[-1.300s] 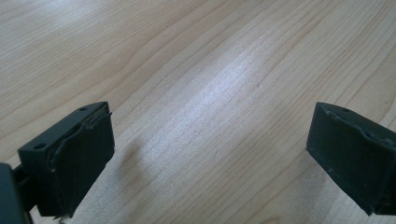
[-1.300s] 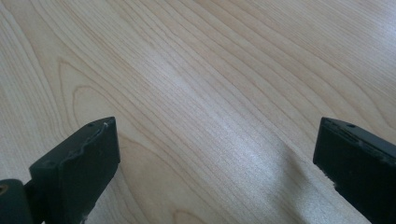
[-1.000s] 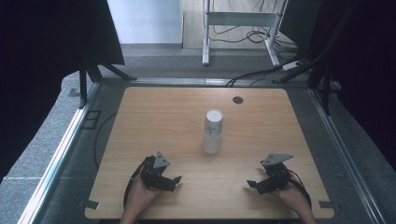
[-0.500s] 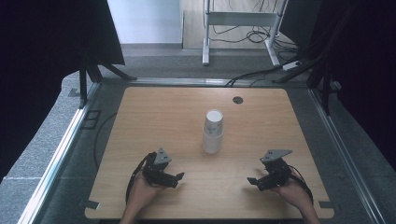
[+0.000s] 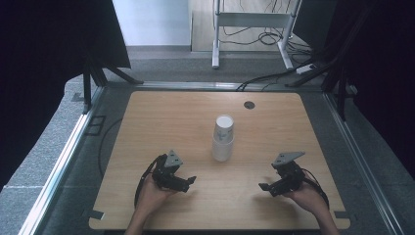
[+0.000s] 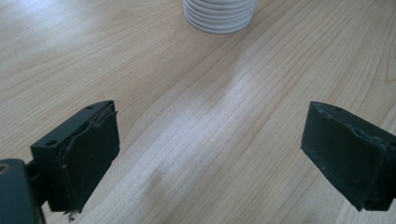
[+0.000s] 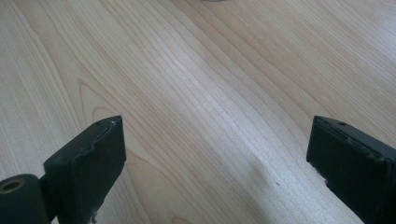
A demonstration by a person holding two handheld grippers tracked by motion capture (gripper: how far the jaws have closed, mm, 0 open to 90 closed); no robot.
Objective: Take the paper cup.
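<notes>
A stack of white paper cups [image 5: 223,139] stands upside down at the middle of the wooden table [image 5: 161,117]. My left gripper [image 5: 188,182] rests low near the front left and points right, toward the stack. Its jaws are open, have just been closing a little, and hold nothing. In the left gripper view the stack's ribbed rims [image 6: 219,16] lie ahead of the gripper [image 6: 208,154]. My right gripper [image 5: 264,187] sits near the front right and points left. It is open over bare wood [image 7: 217,163]; its jaws have just been closing slightly, with nothing between them.
A dark round grommet [image 5: 249,105] sits in the tabletop near the far edge. Black curtains hang to the left and right of the table. Beyond it stand a metal frame [image 5: 215,39] and cables [image 5: 264,78] on the floor.
</notes>
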